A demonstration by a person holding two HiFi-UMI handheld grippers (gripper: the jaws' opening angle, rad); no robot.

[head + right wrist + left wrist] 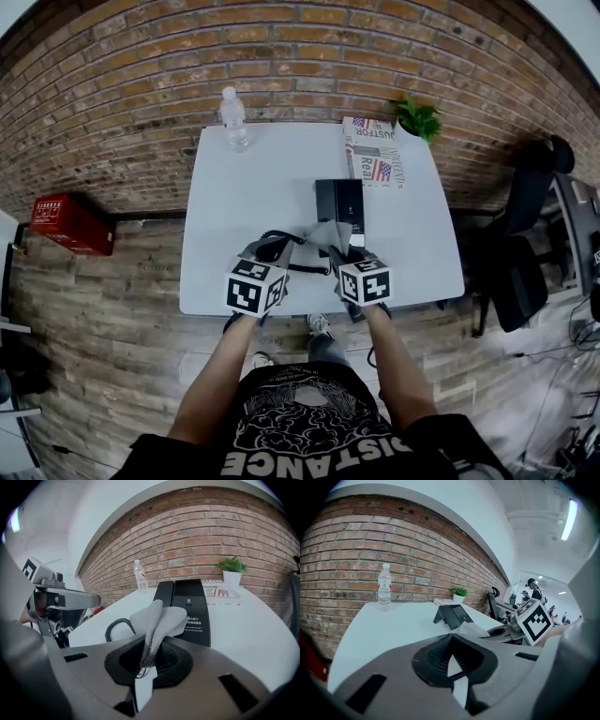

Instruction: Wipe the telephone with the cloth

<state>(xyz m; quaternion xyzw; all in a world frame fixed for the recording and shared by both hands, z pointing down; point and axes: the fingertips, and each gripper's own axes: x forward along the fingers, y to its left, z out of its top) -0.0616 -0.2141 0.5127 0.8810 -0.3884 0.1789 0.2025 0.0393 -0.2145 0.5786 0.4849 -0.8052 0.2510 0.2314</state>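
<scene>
The black telephone lies at the middle of the white table; it also shows in the right gripper view and the left gripper view. My right gripper is shut on a grey cloth, which hangs just in front of the telephone's near end. In the head view the cloth sits between the two grippers. The telephone's coiled cord curves across the table toward my left gripper. That gripper is shut, and I see nothing between its pads.
A clear water bottle stands at the table's far edge. A newspaper and a small potted plant occupy the far right corner. On the floor are a red box to the left and a black office chair to the right.
</scene>
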